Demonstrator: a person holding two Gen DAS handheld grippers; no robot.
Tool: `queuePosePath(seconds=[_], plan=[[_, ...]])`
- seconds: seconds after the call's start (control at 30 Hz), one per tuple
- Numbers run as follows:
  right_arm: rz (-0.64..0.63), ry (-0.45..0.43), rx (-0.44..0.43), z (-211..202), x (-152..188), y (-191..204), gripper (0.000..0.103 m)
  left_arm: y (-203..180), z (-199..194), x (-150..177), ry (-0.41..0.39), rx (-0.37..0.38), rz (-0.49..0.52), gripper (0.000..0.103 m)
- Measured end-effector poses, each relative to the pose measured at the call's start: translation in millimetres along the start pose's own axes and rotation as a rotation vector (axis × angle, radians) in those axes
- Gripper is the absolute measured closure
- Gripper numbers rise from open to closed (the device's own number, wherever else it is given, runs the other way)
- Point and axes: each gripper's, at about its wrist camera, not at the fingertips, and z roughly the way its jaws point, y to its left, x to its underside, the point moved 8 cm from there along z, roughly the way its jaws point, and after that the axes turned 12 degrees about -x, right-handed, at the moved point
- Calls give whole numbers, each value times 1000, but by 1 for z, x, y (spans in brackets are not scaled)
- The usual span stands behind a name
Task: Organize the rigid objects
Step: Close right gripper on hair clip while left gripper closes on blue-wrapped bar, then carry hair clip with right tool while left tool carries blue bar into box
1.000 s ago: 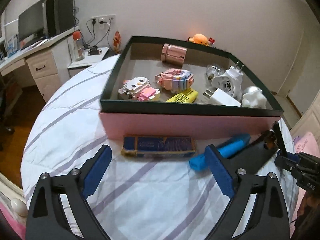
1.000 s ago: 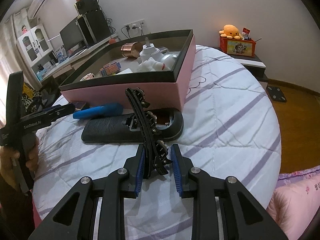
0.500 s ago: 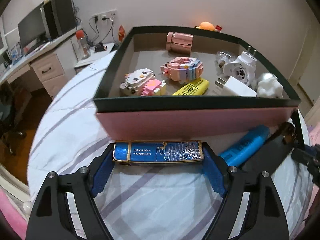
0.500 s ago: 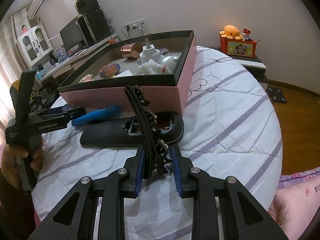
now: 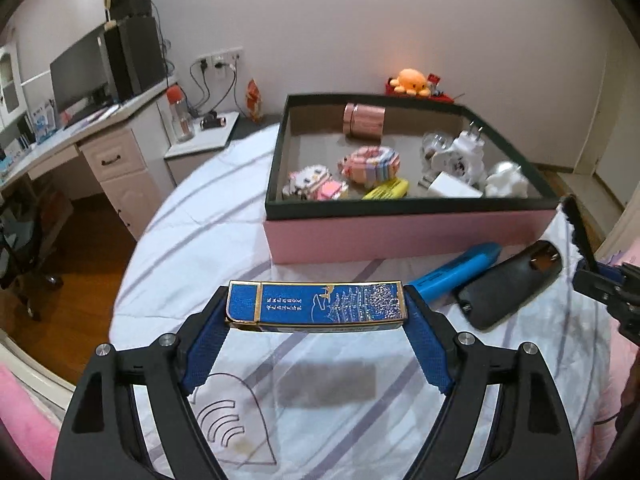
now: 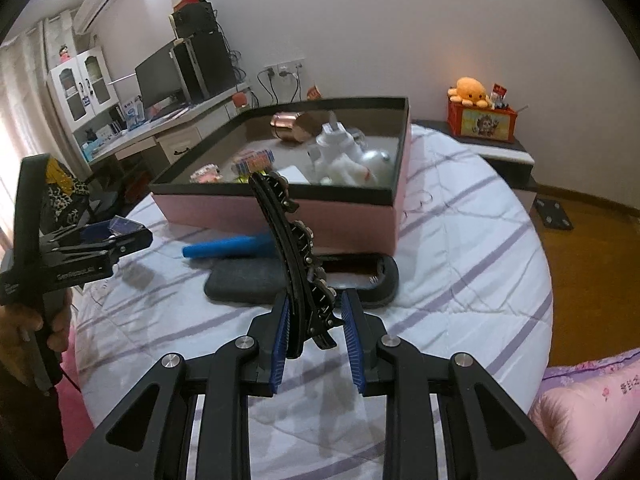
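1. The left gripper (image 5: 316,320) is clamped on the two short ends of a flat blue box (image 5: 316,304) printed in gold, and carries it clear of the striped bedspread (image 5: 240,224), just near of the pink tray (image 5: 408,236). Its shadow lies on the cloth below. The jaws stand wide only because the box is long.
2. The box looks like light, stiff card. Held end to end it should stay level, but glossy ends may slip and hard pressure could buckle it; a hold across the narrow width would probably be safer.
3. On the cloth to its right, against the tray's near wall, lie a blue marker-like tube (image 5: 456,268) and a black case (image 5: 508,288), both untouched. The tube will likely roll; take it across the middle.
4. Farther right, the right gripper (image 6: 316,320) is closed on the lower end of a black curved hair clip (image 6: 292,248), which stands up between the pads above the bedspread.
5. The clip seems light and rigid with small metal studs; gripped at one end it may pivot, so a mid-body hold would steady it.
6. The tray already holds brick figures, plugs and a copper tin.
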Motion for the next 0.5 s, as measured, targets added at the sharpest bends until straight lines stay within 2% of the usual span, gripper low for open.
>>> queuePosePath(seconds=[0.23, 0.5], plan=[[-52, -58, 43, -6, -26, 17, 77, 4, -31, -16, -74, 11, -2, 20], [-110, -97, 39, 0, -64, 29, 77, 1, -46, -52, -148, 29, -3, 20]])
